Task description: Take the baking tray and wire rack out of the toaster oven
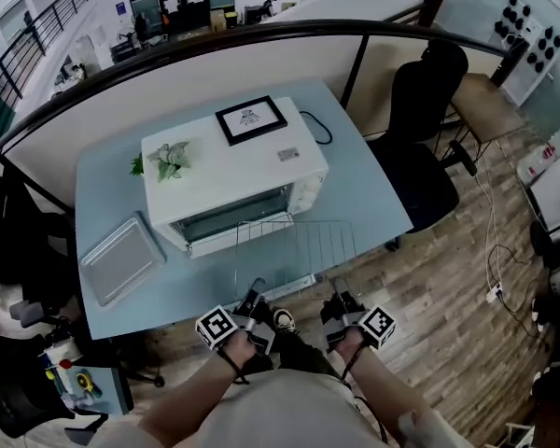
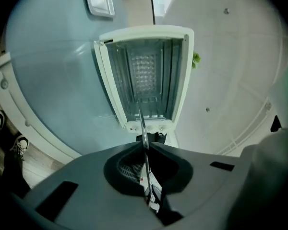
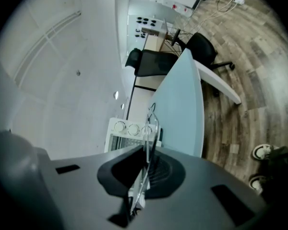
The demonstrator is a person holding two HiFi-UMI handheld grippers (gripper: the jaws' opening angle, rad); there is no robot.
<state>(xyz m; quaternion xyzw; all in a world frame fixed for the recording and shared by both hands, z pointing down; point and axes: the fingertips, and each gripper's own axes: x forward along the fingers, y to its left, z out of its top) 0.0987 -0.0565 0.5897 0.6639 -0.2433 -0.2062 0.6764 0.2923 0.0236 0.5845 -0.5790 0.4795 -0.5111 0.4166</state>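
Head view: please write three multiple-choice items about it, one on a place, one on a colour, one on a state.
1. Where is the baking tray relative to the toaster oven?
A) inside it
B) on the table, to its left
C) on top of it

2. What colour is the table?
A) red
B) light blue
C) black

3. The left gripper and right gripper are:
A) shut on the wire rack
B) open and empty
C) resting on the table

Answers:
1 B, the tray lies flat beside the oven.
2 B, its top is pale blue.
3 A, both pairs of jaws pinch the rack's near edge.
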